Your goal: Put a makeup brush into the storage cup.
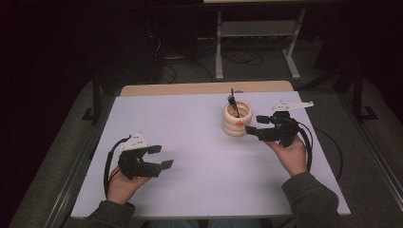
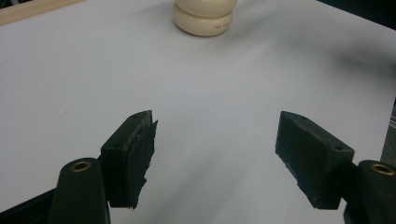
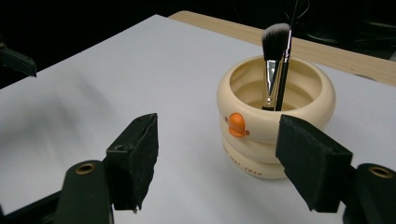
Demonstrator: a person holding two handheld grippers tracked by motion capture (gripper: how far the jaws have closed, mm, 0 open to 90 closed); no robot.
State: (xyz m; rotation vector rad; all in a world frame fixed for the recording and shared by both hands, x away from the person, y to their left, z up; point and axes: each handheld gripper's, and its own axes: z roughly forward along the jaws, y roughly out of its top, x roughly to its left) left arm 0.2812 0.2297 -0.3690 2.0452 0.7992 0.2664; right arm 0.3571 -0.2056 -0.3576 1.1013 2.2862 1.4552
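The right hand-held gripper (image 1: 253, 126) hung released, nothing between its jaws, just beside the cup (image 3: 275, 119) on the tabletop (image 1: 199, 142); a careless push could have tipped it, spilling the brushes (image 3: 274, 60); the left hand-held gripper (image 1: 160, 156) sat released, well apart.

Your dark grey-green fleece sleeves (image 1: 311, 199) end at the wrists; each matte black plastic gripper, left (image 1: 160, 157) and right (image 1: 256, 127), carries a grey three-cornered plate, a looping black cable, and brass-ringed screw holes.

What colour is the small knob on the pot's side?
Orange knob on a cream pot; clearest in the right gripper view.
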